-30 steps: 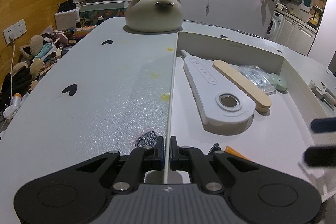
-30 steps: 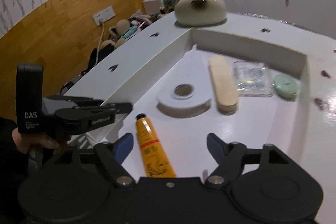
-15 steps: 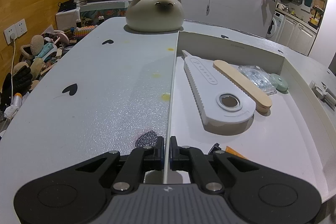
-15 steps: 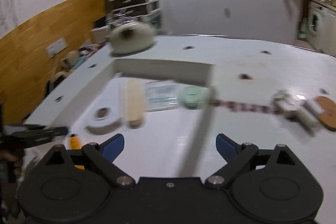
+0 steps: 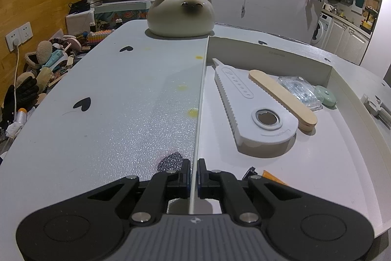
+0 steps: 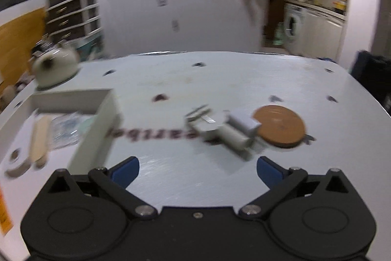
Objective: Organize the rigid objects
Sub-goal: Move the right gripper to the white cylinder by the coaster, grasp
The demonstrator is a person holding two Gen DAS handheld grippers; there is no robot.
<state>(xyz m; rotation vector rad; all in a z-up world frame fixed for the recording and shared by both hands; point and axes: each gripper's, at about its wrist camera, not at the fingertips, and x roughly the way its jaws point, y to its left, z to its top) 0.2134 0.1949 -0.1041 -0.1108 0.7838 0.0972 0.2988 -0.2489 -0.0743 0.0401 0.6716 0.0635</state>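
Left wrist view: the left gripper [image 5: 193,175] was clamped on the thin upright wall of the white tray [image 5: 317,163], its two fingers pinched together with the wall's edge between them. Taking the tray as the landmark, a long white toothed tool [image 5: 246,104] with a round hole lay inside it near the gripped wall, running from the far end toward the near end. Just beside that tool, further from the gripped wall, lay a flat wooden stick [image 5: 283,96], its near end resting against the tool. Beyond the stick, by the tray's far wall, sat a clear plastic packet [image 5: 298,89] and, touching it, a small pale green round piece [image 5: 326,96]. An orange tube [image 5: 270,177] peeked out at the near end, mostly hidden behind the gripper. Outside the tray, past its far corner, a cat-shaped ceramic pot [image 5: 180,14] stood on the white table [image 5: 97,114].

Right wrist view, blurred: the right gripper [image 6: 198,169] had just been opening and its blue-tipped jaws stood wide apart, nothing between them. The tray was at the left edge. Well outside the tray on the open table lay a grey-white blocky object [image 6: 232,130], its shape unclear, and touching it on the side away from the tray a round brown disc [image 6: 281,125].
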